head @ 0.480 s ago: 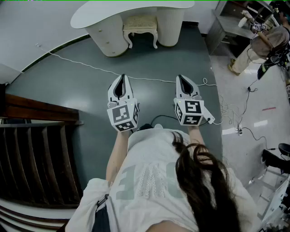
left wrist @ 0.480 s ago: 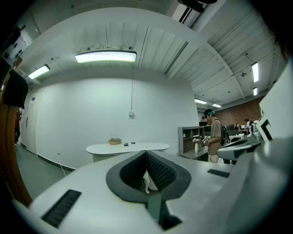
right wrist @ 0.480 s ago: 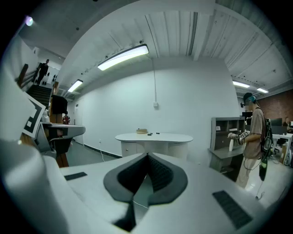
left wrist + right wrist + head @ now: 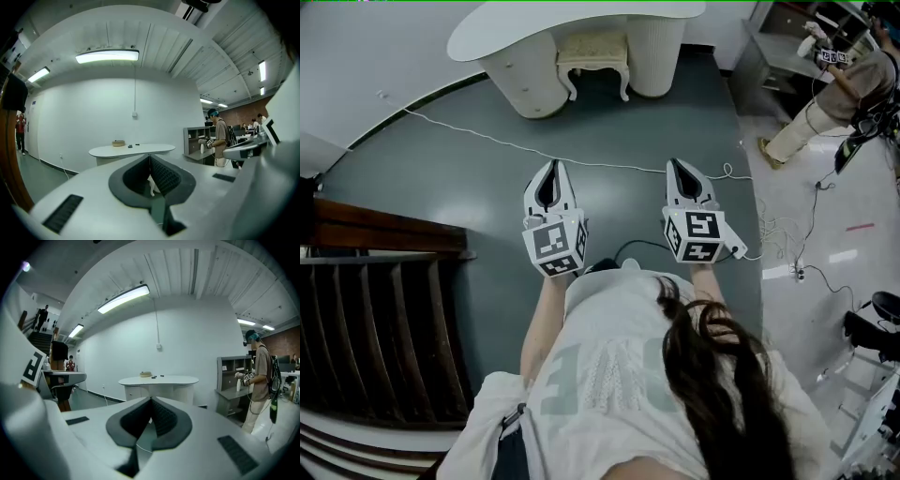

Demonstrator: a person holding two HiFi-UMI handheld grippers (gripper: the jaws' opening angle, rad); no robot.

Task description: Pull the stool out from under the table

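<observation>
The left hand-held gripper (image 4: 551, 167) and the right hand-held gripper (image 4: 675, 163) are both fully closed, jaw tips pressed together with nothing between them. The person holds them level, side by side in front of the chest, pointing forward. Compared with half a second ago almost nothing has changed for them. They sit at the same height and the same spacing, and the far furniture has shifted only a touch in the head view, which reads as a small sway of the head or a very slow approach. The clearest change is off to the right, where another person (image 4: 830, 98) beside a grey shelf has moved. For the task this means no contact has been made and the pull has not begun — this looks like the approach stage at best. The stool (image 4: 592, 54), cream with curved legs, is tucked between the two pedestals of the white counter (image 4: 511, 26), well apart from both grippers across a stretch of grey floor (image 4: 441, 178). It lies straight ahead and roughly midway between the two gripper lines. A white cable (image 4: 487, 139) crosses the floor between grippers and stool — something to step over on the way in.
</observation>
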